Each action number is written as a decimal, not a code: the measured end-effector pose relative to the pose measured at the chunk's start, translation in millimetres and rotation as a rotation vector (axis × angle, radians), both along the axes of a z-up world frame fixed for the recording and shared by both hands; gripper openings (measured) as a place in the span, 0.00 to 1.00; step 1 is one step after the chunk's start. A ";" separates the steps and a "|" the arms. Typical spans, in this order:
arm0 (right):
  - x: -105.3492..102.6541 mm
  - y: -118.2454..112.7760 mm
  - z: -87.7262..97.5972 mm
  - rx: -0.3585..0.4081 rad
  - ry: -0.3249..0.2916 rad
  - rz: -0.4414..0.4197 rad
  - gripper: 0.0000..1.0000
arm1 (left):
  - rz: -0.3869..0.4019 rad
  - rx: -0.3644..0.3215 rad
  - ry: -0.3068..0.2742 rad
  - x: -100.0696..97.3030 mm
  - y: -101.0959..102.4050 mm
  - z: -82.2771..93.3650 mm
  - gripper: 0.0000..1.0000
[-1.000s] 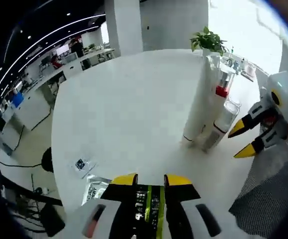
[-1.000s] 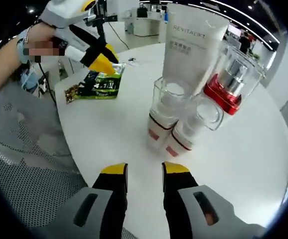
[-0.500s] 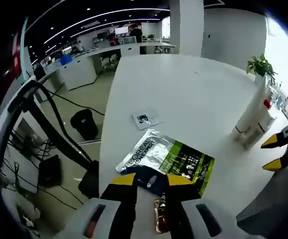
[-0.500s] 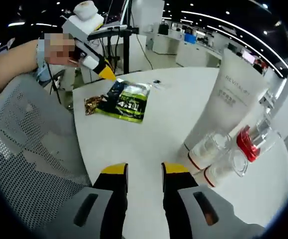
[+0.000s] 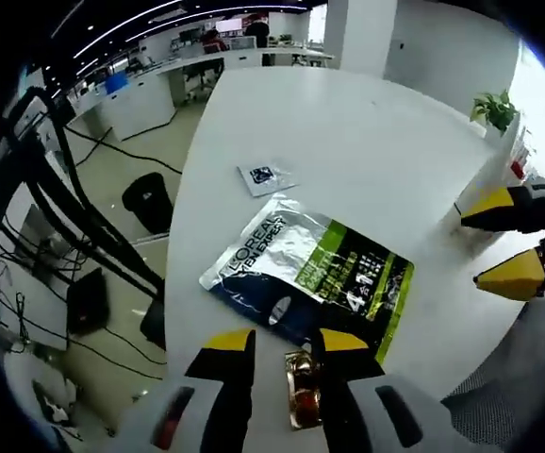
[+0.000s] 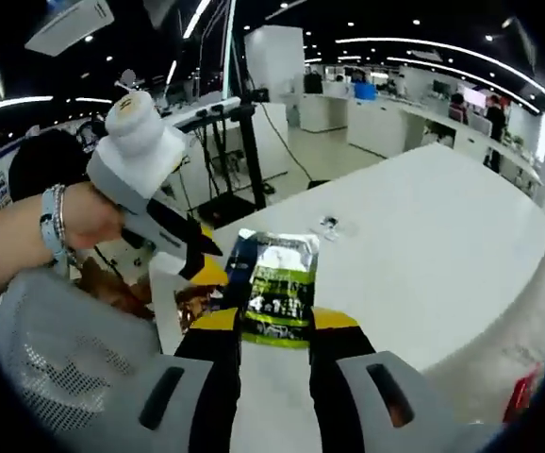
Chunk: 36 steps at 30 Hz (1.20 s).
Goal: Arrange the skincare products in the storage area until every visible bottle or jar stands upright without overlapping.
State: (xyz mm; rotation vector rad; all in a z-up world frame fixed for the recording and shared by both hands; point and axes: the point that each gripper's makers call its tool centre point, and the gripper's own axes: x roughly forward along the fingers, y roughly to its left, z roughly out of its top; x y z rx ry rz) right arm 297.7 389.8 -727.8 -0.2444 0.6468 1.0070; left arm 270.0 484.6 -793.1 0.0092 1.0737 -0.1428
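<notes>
Foil, silver and green, marks the sachet (image 5: 310, 278), which lies flat on the white table (image 5: 348, 142) near its edge, in front of both grippers. In the left gripper view its long axis runs from the printed silver end at upper left to the green end at lower right. A smaller gold packet (image 5: 301, 401) lies just beside its near edge, between the jaws of the left gripper (image 5: 287, 342), which stand parted and hold nothing. The right gripper (image 6: 277, 319) is likewise parted and empty, with the sachet just beyond its tips. A slip is the likely fault: a thin flat pouch offers little to pinch, and a grab at the edge could drag it off the table. The 2 grippers are close together and could collide.
</notes>
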 end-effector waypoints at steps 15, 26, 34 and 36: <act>39.5 5.5 -75.4 -0.190 0.106 -0.067 0.21 | 0.082 -0.053 0.053 0.1 2.7 -12.2 0.24; 23.9 14.5 -71.1 -0.164 0.127 -0.007 0.09 | 0.083 -0.080 0.020 0.2 -3.8 -12.6 0.12; 14.0 10.6 -71.0 -0.171 0.135 0.012 0.07 | 0.063 -0.057 0.024 -1.5 -5.3 -11.4 0.09; 13.2 9.3 -72.3 -0.183 0.116 0.030 0.07 | 0.067 -0.058 0.024 -1.3 -4.7 -11.3 0.08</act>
